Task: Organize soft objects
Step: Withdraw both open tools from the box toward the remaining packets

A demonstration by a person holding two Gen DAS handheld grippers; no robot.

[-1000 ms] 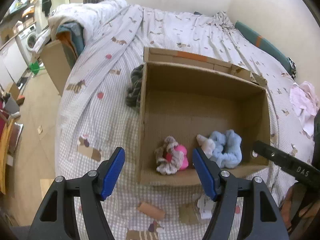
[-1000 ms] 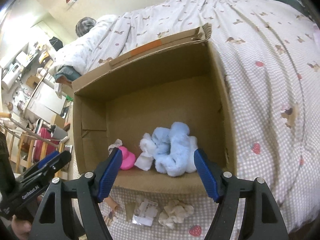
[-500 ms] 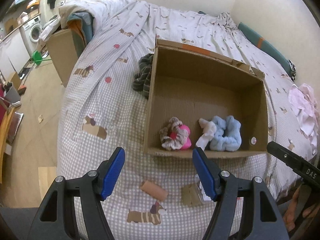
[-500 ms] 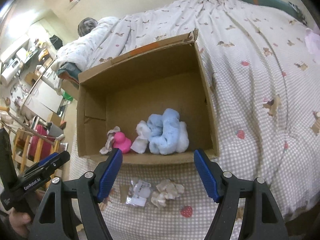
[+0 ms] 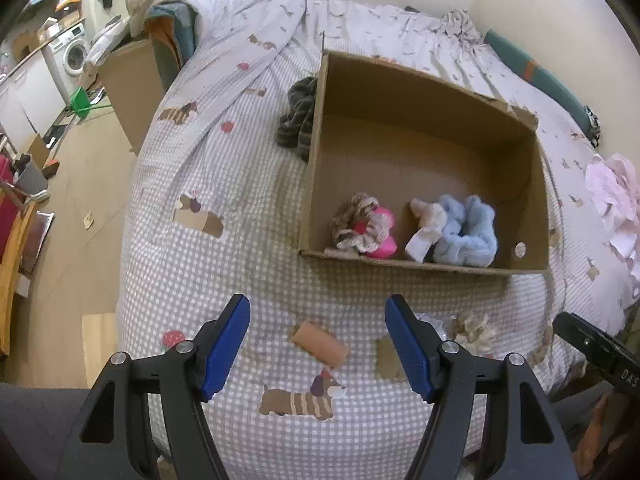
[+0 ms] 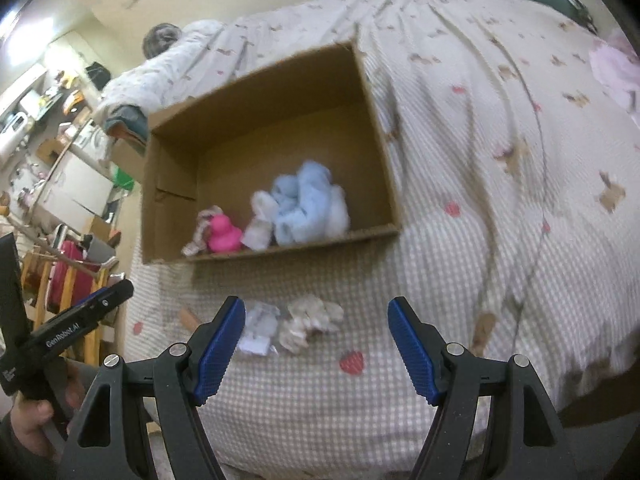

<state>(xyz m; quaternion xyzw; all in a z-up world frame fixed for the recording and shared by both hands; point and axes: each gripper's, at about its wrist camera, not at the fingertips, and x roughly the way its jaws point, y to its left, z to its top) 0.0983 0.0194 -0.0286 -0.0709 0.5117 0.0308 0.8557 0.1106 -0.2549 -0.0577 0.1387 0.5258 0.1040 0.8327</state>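
Both claws, left claw [image 5: 318, 340] and right claw [image 6: 316, 340], hover spread apart and empty over the bed [image 5: 256, 288]. A cream scrunchie [image 6: 310, 320] lies loose before the cardboard box [image 5: 540, 200]. Best lower the right claw squarely, pinching its bunched middle.

Cardboard box [image 5: 424, 128]: open top, rear half of floor bare, free entry from above; front wall low. Front of floor taken by pink toy [image 5: 382, 236] with scrunchie, white item, blue fluffy piece [image 5: 466, 232], left to right. Bed [image 5: 200, 280] strip before box: cardboard roll [image 5: 320, 343], cream scrunchie [image 5: 474, 330], packet [image 6: 260, 328] scattered, bare gaps between. Dark striped cloth [image 5: 298, 120] touching box's left wall. Bed left of box bare; pink cloth [image 5: 616, 200] far right
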